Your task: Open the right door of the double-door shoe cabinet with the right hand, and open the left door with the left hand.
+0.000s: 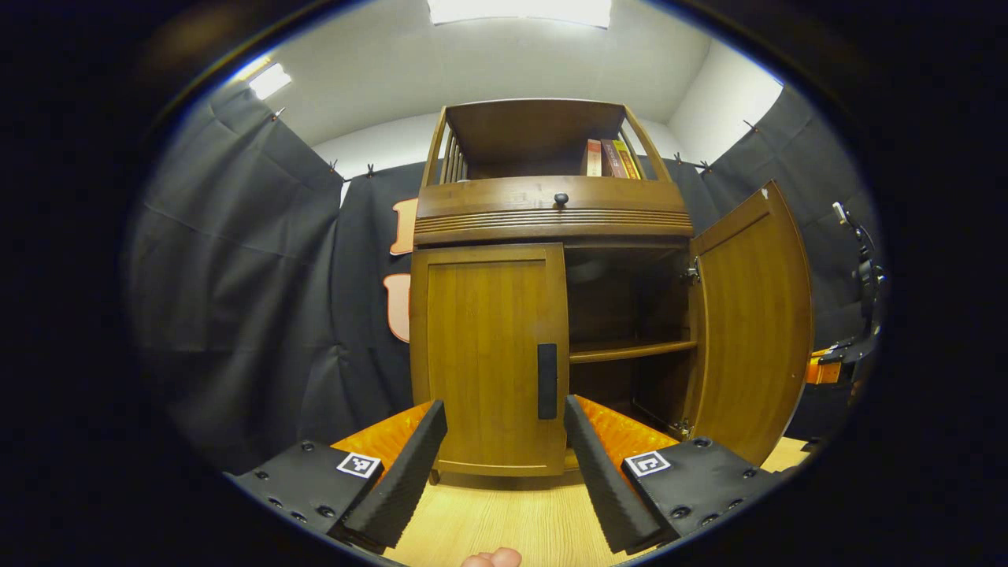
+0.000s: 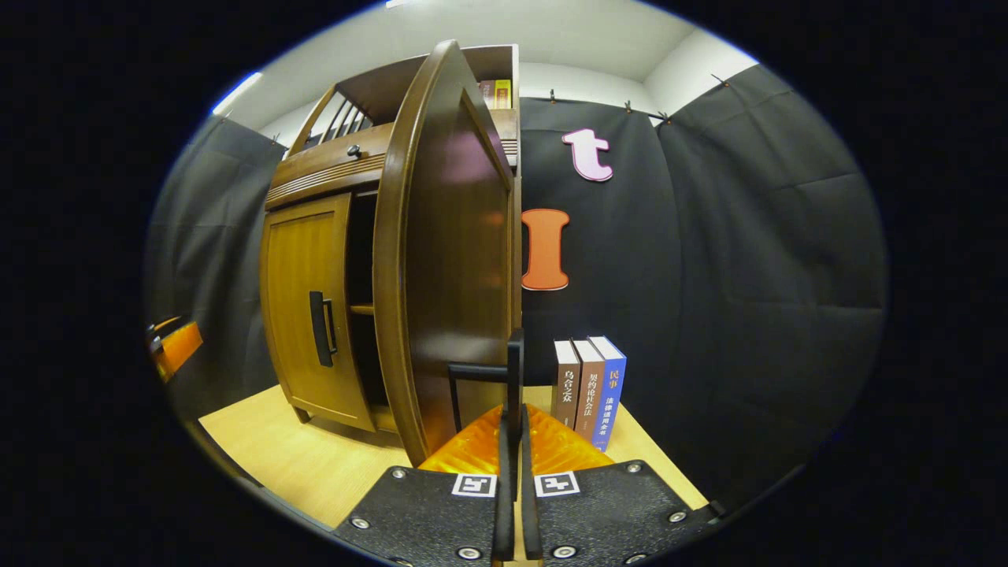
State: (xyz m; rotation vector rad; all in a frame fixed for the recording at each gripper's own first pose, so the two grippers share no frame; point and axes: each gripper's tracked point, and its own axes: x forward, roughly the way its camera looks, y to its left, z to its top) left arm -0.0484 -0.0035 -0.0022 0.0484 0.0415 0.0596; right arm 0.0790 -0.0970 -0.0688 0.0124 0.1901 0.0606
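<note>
The left door's upright handle (image 1: 546, 381) is seen straight ahead between the parted fingers of the left gripper (image 1: 504, 441), while the right gripper (image 2: 513, 409) is clamped on the open right door's handle (image 2: 513, 364).

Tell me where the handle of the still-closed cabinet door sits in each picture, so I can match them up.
Left gripper view: the handle stands just right of centre, on the closed left door, above the gap between the open fingers.
Right gripper view: the handle is left of centre, seen at an angle.
Shared landmark: the small knob above the doors.
</note>
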